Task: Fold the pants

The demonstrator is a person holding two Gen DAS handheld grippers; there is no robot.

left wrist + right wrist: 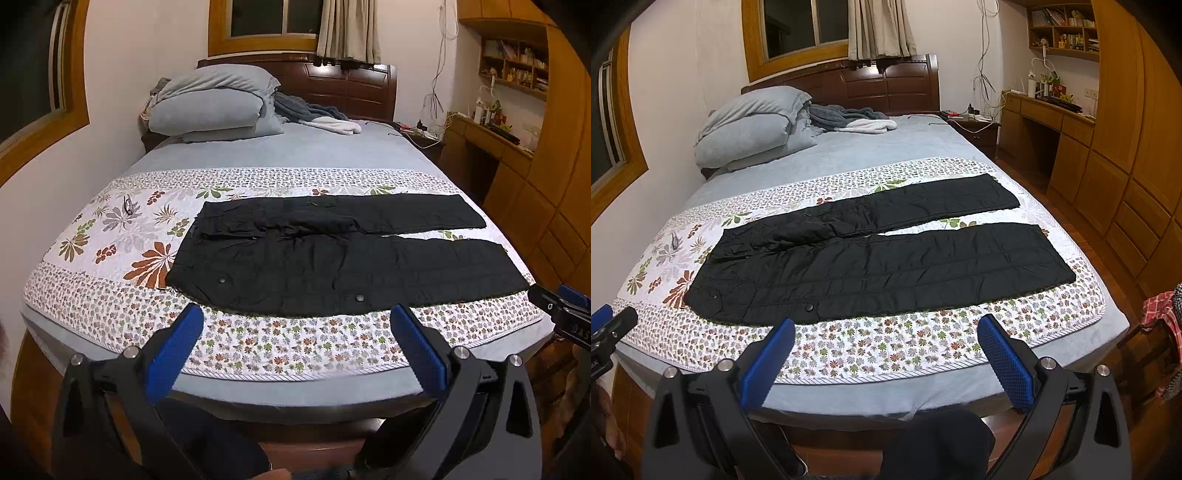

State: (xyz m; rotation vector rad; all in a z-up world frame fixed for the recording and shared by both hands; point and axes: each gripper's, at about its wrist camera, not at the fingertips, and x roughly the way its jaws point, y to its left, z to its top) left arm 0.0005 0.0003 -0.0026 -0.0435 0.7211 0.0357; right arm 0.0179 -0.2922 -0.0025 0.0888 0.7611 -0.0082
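Observation:
Black pants lie flat and unfolded across the floral quilt on the bed, waist to the left, both legs stretched to the right with a narrow gap between them. They also show in the right wrist view. My left gripper is open and empty, held above the bed's near edge, short of the pants' near hem. My right gripper is open and empty too, also just short of the near hem. The right gripper's tip shows at the right edge of the left wrist view.
Folded grey bedding and a dark blanket are piled by the wooden headboard. A small dark object lies on the quilt left of the waist. A desk and wooden cabinets stand to the right.

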